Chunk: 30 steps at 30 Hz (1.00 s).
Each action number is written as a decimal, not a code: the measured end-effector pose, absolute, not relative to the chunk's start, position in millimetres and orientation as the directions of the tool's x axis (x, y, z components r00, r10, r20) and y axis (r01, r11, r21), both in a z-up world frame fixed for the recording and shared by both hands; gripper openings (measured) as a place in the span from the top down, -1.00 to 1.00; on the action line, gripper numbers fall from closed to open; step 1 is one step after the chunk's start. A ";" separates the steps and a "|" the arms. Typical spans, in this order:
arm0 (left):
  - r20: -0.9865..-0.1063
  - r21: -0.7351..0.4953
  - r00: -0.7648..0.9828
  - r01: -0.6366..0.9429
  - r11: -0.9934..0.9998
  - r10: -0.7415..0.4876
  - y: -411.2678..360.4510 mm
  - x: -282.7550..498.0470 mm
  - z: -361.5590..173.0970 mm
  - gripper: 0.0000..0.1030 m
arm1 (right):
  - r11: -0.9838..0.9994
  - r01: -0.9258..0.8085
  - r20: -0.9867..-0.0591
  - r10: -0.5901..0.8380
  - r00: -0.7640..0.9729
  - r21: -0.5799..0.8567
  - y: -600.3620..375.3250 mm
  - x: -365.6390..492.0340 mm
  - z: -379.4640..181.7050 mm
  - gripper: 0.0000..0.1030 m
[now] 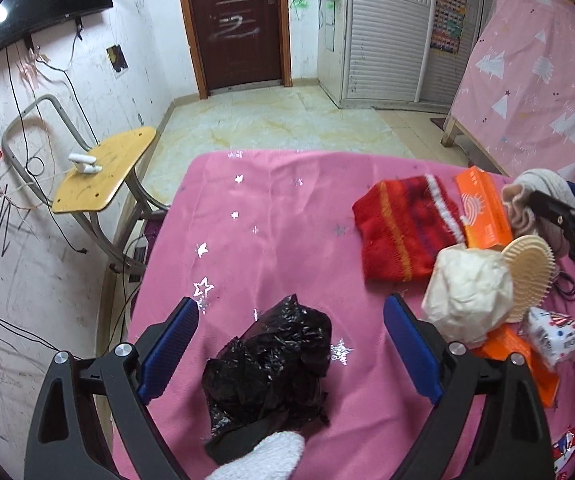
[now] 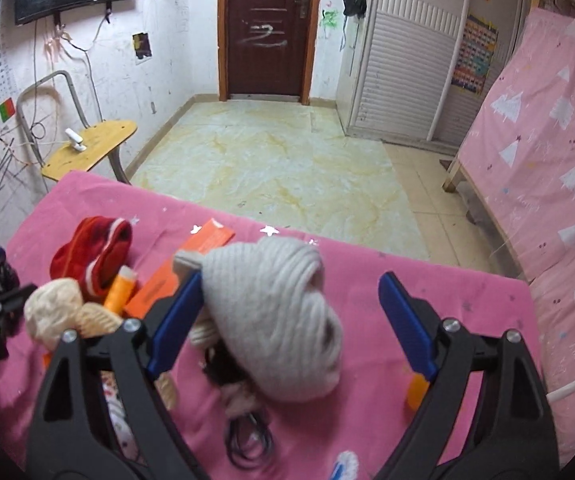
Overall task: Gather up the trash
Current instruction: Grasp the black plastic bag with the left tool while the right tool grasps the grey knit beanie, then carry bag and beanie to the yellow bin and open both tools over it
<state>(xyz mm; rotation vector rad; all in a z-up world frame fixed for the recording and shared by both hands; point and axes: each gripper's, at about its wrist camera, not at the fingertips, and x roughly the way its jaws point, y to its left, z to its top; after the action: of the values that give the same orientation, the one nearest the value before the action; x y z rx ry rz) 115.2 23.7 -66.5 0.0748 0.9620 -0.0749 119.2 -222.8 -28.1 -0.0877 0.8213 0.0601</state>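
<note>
A crumpled black plastic bag (image 1: 271,368) lies on the pink tablecloth (image 1: 267,220). My left gripper (image 1: 291,304) stands open around it, its blue pads clear of the bag on both sides. To the right lie a crumpled white paper ball (image 1: 467,296), a white snack wrapper (image 1: 559,336) and a flat orange packet (image 1: 527,360). My right gripper (image 2: 291,280) is open over a grey knit hat (image 2: 271,312). The hat rests against the left pad, and the right pad is well clear. The paper ball (image 2: 53,308) sits at the left of the right wrist view.
A red knit hat (image 1: 403,228), an orange box (image 1: 483,208), a beige round brush (image 1: 527,276) and black hair ties (image 2: 247,440) crowd the table's right part. A white fuzzy cloth (image 1: 271,456) touches the bag's near end. A wooden-seat chair (image 1: 103,172) stands beyond the table's left edge.
</note>
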 end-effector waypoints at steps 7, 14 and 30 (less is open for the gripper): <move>-0.829 0.022 0.558 0.105 0.994 -0.041 26.6 114.7 -74.0 -0.02 | 0.994 -0.111 -0.766 0.074 0.639 0.003 -223.2 126.7 -40.3 -0.31; -0.828 0.035 0.560 0.106 0.994 -0.031 22.7 105.1 -67.3 0.49 | 0.991 -0.134 -0.737 0.099 0.668 0.012 -217.8 110.4 -28.0 0.11; -0.721 0.026 0.681 0.211 0.977 -0.128 -52.2 58.1 20.8 0.49 | 0.997 0.006 -0.593 0.040 0.805 0.075 -300.5 19.5 32.3 0.11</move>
<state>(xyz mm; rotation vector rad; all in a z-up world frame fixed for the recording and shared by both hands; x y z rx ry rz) 58.1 -52.2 20.8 0.1102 0.8002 -0.1909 19.5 -300.5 32.3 0.0742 0.6357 0.0181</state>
